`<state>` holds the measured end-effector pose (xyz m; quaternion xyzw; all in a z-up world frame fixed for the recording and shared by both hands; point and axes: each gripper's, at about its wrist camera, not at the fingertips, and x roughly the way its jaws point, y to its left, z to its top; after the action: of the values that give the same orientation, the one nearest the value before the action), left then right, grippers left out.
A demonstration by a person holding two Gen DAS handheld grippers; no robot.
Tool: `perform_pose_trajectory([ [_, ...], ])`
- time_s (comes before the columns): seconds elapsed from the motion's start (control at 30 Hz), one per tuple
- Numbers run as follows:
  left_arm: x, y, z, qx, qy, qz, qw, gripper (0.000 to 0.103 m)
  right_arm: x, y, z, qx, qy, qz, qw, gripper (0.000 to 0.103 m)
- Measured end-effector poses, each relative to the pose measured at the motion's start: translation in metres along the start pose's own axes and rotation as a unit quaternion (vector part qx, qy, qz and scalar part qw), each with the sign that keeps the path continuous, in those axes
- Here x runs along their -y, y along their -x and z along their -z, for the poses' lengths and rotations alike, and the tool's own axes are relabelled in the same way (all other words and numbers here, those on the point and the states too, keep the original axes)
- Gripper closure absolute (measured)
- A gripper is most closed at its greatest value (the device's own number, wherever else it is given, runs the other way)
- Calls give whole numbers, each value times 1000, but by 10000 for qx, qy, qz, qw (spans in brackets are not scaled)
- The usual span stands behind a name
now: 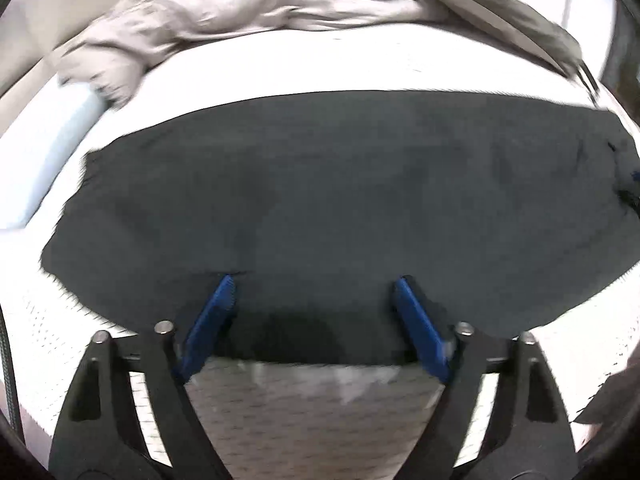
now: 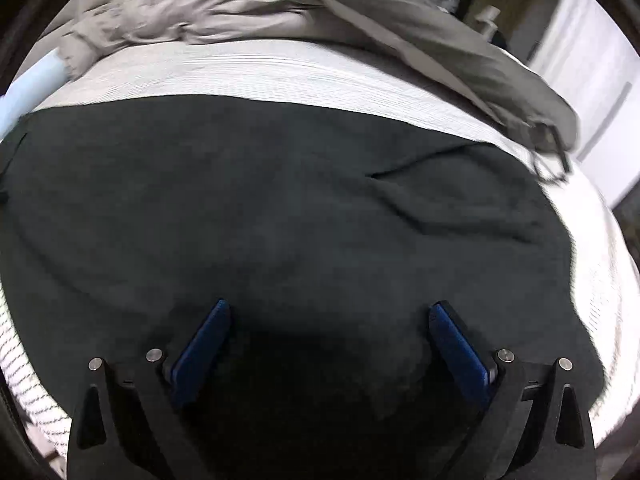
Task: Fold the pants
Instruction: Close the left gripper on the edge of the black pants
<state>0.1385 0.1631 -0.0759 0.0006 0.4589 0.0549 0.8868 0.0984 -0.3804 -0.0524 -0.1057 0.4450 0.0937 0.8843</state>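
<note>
Both tools are being held wide apart at the jaws, with nothing caught between the blue pads. Left tool (image 1: 314,280) is being hung over the near edge of the dark pants (image 1: 340,208), its pads (image 1: 212,320) spread over the hem where the cloth meets the white bed (image 1: 280,64); whether the tips are touching the fabric cannot be told. Right tool (image 2: 332,306) is being held over the middle of the pants (image 2: 280,200), with dark cloth filling the view beneath and between its pads (image 2: 456,344).

The pants are being shown lying spread flat across the bed (image 2: 260,72), running from left to right. A shallow crease is being seen in the cloth toward the right side in the right wrist view. A rumpled grey garment (image 1: 240,4) is being seen lying along the far side of the bed, well apart from the pants at the left and coming near them at the right end. The same garment (image 2: 320,12) is being shown in the right view. A pale blue object (image 1: 60,148) is being seen at the left edge of the bed.
</note>
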Motion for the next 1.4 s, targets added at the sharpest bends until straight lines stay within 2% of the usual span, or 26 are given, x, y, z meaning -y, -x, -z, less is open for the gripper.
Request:
perform_pose_trajectory([
  [0.03, -14, 1, 2, 8, 174, 44, 9998, 47, 5, 0, 0, -24, -89, 156, 9998, 3],
  [0.1, -31, 6, 1, 80, 455, 74, 9989, 61, 12, 4, 2, -65, -285, 228, 9993, 3],
  [0.2, -28, 13, -8, 168, 631, 259, 9975, 62, -1, 16, -8, 92, -332, 98, 9994, 3],
  [0.27, -10, 13, -20, 195, 582, 489, 9969, 61, -19, 22, -19, 222, -263, -286, 9990, 3],
  [0.37, 33, -2, -44, 93, 323, 788, 9963, 61, -74, 28, -36, 302, -121, -970, 9948, 3],
  [0.43, 63, -20, -54, -96, 73, 766, 9970, 61, -104, 26, -45, 286, 38, -1244, 9918, 4],
  [0.5, 79, -37, -60, -192, -102, 520, 9984, 61, -130, 22, -56, 339, 170, -1354, 9901, 7],
  [0.6, 78, -44, -62, -168, -95, 471, 9987, 61, -156, 19, -67, 318, 211, -1503, 9879, 20],
  [0.67, 75, -43, -61, -169, -54, 461, 9988, 62, -167, 8, -71, 160, 364, -1598, 9864, 21],
  [0.73, 66, -40, -54, -135, -68, 362, 9992, 62, -177, 2, -68, 40, 664, -1201, 9905, 22],
  [0.8, 53, -33, -45, -98, -31, 320, 9994, 63, -164, 1, -66, 60, 715, -568, 9958, 22],
  [0.83, 43, -34, -45, -73, -12, 354, 9993, 68, -151, -1, -66, 26, 575, -347, 9977, 21],
  [0.9, 32, -31, -42, -58, 24, 335, 9994, 69, -110, -6, -63, -46, 52, 331, 9994, 21],
  [0.93, 28, -31, -41, -50, 26, 257, 9997, 69, -93, -10, -61, -115, -184, 537, 9983, 21],
  [0.97, 26, -30, -40, -48, 22, 202, 9998, 69, -77, -14, -58, -170, -420, 519, 9976, 21],
  [1.03, 23, -24, -39, -45, 75, 177, 9998, 69, -54, -18, -55, -236, -913, -52, 9955, 21],
  [1.13, 30, -14, -44, -43, 215, 249, 9994, 69, -62, -6, -62, -64, -962, -263, 9950, 21],
  [1.3, 60, -26, -80, -26, 145, 304, 9994, 69, -122, 4, -90, 139, -347, -1156, 9926, 21],
  [1.4, 76, -52, -90, -339, -31, 231, 9992, 69, -163, -5, -103, 50, 78, -1430, 9897, 21],
])
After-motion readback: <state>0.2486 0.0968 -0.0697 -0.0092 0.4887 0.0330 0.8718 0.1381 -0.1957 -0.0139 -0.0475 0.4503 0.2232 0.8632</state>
